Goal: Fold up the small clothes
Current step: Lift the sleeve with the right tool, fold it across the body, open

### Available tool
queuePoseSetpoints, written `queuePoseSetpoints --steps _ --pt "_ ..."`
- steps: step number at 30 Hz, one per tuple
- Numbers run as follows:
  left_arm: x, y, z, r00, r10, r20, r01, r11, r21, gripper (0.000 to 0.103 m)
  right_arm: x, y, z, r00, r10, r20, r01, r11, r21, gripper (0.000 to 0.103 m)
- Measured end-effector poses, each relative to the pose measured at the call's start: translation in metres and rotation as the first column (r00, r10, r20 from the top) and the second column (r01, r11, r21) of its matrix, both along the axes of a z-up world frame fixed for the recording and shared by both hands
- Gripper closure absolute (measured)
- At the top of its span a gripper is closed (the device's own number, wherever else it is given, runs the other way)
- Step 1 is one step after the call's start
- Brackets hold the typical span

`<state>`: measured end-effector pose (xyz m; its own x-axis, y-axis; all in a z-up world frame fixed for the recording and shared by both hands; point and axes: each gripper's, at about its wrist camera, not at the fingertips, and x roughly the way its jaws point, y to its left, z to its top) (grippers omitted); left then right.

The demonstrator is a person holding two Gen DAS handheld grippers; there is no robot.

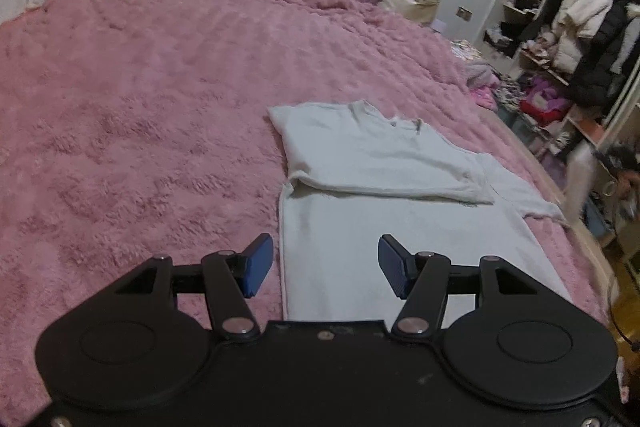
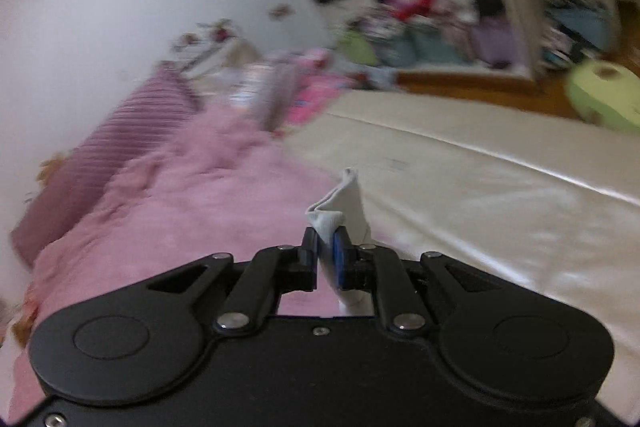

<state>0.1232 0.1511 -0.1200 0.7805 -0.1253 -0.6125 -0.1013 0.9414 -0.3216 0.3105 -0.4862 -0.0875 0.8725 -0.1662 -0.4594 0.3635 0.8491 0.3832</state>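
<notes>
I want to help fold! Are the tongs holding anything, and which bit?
The right tongs are shut on a bunched edge of white cloth, likely the white T-shirt; which part is unclear. The left tongs are open, holding nothing.

White shirt (image 1: 384, 163), half-folded on bed

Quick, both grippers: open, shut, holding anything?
Left gripper: open, empty, over the shirt.
Right gripper: shut on a fold of white cloth.
</notes>
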Motion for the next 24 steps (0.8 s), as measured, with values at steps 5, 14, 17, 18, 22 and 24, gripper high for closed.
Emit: queuePoseSetpoints --steps 5,14,17,18,22,24 --pt "-0.004 0.016 -0.001 1.000 -0.001 0.000 0.001 1.000 -0.014 0.044 0.025 0.110 0.039 0.979 0.194 0.062 -0.192 0.981 -0.027 0.098" --pt "-0.015 0.033 0.005 0.999 -0.024 0.040 0.024 1.000 -0.004 0.043 0.069 0.333 -0.015 0.871 0.487 0.061 -0.491 0.865 0.100 0.098" --pt "-0.022 0.039 0.002 0.999 -0.012 0.036 0.013 0.999 -0.029 0.043 0.077 0.410 -0.063 0.817 0.576 0.031 -0.574 0.805 0.149 0.098" --pt "-0.024 0.042 0.001 0.999 -0.006 0.039 0.008 0.999 -0.046 0.043 0.079 0.430 -0.079 0.804 0.594 0.016 -0.588 0.791 0.168 0.098" --pt "-0.028 0.045 -0.003 1.000 0.004 0.023 -0.002 0.998 -0.063 0.043 0.081 0.499 -0.152 0.761 0.637 -0.125 -0.617 0.769 0.167 0.092" --pt "-0.029 0.041 -0.005 1.000 -0.006 0.013 0.007 0.999 -0.054 0.043 0.081 0.520 -0.180 0.710 0.670 -0.214 -0.642 0.742 0.192 0.090"
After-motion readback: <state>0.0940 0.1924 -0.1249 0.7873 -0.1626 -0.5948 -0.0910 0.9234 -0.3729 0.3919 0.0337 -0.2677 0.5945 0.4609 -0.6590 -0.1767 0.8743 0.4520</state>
